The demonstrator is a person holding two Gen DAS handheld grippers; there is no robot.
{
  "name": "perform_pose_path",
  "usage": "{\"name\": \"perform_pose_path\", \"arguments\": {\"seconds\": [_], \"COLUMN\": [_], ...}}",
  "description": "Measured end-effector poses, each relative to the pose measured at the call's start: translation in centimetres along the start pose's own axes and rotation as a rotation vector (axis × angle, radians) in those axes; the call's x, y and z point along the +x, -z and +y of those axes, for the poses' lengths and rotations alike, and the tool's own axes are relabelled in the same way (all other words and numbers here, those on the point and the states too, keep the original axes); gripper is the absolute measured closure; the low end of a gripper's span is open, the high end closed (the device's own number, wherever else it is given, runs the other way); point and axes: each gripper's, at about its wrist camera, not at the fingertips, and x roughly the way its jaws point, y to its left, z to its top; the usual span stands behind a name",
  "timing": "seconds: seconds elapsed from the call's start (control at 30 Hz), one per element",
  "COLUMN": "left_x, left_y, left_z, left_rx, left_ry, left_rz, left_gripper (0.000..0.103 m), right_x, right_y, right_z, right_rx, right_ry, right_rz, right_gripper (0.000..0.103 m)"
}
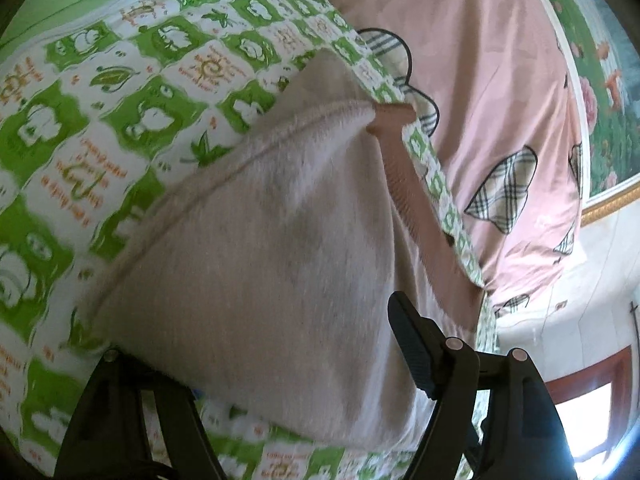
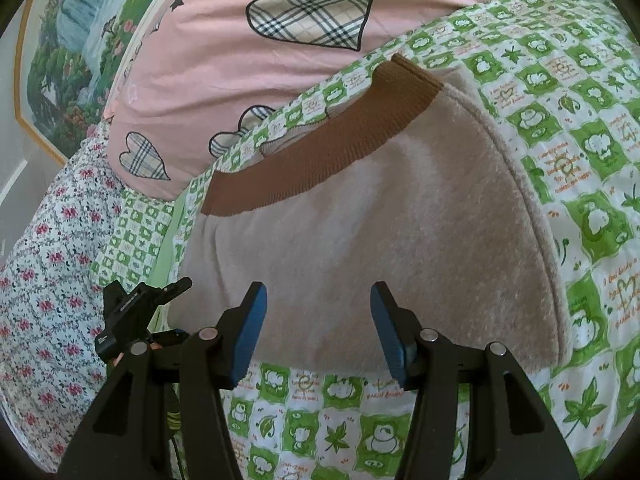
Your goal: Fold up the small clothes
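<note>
right gripper (image 2: 318,332): black plastic linkage arms, round silver pivot pins, blue rubber pads on the fingers (image 2: 250,332); left gripper (image 1: 280,364): same black arms and silver pins, dark ridged pad; left of the right gripper, black clamp with white lettering.

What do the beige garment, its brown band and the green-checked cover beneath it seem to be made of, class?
Beige garment: looks like brushed fleece or soft knit, matt, with a fuzzy nap along its edge.
Brown band: ribbed knit, probably stretchy; fine parallel ridges show.
Green-checked cover: smooth printed woven cloth, likely cotton or a blend; flat surface, crisp print, slight puckering.
</note>
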Motion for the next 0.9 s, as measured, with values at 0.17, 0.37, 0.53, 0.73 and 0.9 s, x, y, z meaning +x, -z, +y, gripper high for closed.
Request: {"name": "perform_pose_path", "arguments": {"seconds": [0.17, 0.37, 0.53, 0.73, 0.9], "left_x": [0.5, 0.3, -1.3, -2.2, 0.3], "left_y": [-0.7, -0.7, 0.1, 3.4, 7.8], "left_z": [-0.3, -1.0, -4.5, -12.4, -17.2], "left_rx": [0.014, 0.091, 0.222, 0.457, 0.627], "left_ry": [-0.005, -0.047, -0.047, 0.034, 0.07], "left_rz": [-0.032, -0.07, -0.129, -0.136, -0.043], "left_gripper": [0.029, 0.078, 0.089, 0.09, 0.091], "right_x": [0.4, 1.3, 2.0, 2.3, 2.8], "right_y": [-0.5, -1.0, -2.1, -4.5, -6.7], "right_z": [-0.5, -0.7, -1.3, -2.2, -3.4], "right_rx": [0.013, 0.017, 0.015, 0.035, 0.131], "right_ry": [-0.002, -0.014, -0.022, -0.08, -0.246], "right_rz": [-0.002, 0.006, 0.016, 0.039, 0.077], "right_gripper": [0.048, 0.047, 0.047, 0.047, 0.045]}}
